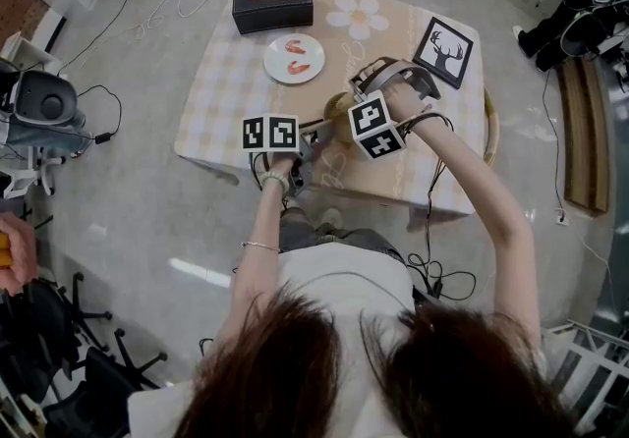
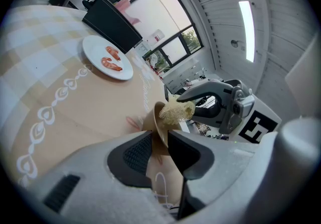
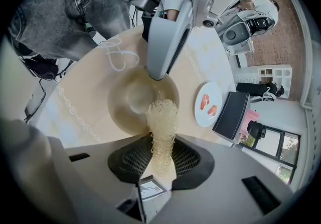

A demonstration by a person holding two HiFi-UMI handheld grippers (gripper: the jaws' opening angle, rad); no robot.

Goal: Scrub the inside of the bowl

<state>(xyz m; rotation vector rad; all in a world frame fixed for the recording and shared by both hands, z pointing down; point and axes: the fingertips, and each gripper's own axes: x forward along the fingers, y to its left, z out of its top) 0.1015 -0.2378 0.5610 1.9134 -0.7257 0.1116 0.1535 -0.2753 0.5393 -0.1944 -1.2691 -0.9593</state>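
Over table (image 1: pixel 211 122), left gripper (image 2: pixel 159 142) pinches bowl (image 3: pixel 125 98) rim; right gripper (image 3: pixel 161 156) clamps mesh scrubber (image 3: pixel 162 117) at bowl's inside.

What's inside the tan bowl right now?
The tan bowl holds only the pale mesh scrubber, clamped in the right gripper. Its visible floor looks bare; the patch beneath the scrubber is covered.

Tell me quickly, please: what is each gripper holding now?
Left gripper: shut on the bowl, at its rim.
Right gripper: shut on the scrubber.
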